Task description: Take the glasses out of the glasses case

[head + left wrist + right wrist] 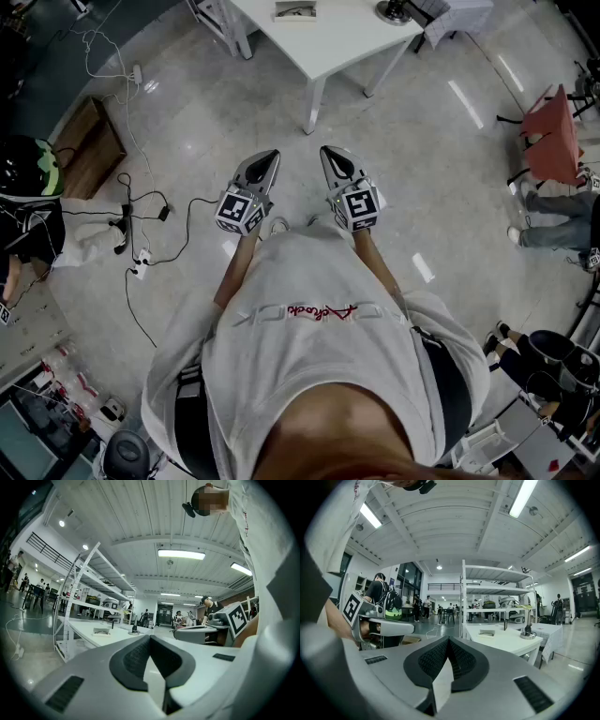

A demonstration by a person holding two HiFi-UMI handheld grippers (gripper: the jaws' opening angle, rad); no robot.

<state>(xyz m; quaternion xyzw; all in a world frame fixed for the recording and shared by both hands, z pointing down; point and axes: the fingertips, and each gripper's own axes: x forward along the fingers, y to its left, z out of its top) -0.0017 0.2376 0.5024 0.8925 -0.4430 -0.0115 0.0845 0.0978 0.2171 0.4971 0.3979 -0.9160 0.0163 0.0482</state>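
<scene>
A flat light-coloured glasses case (295, 11) lies on the white table (342, 42) some way ahead of me; it also shows small as the case (101, 631) and the case (486, 633). No glasses are visible. I hold both grippers level at chest height, side by side, pointing at the table and well short of it. The left gripper (270, 156) (149, 637) is shut with nothing between its pads. The right gripper (328, 151) (449, 639) is shut and empty too.
A dark round-based object (394, 11) stands on the table to the right of the case. Cables and a power strip (141, 262) trail over the floor at left beside a cardboard box (89, 145). A red chair (553, 131) and seated people are at right. White shelving (487, 588) rises behind the table.
</scene>
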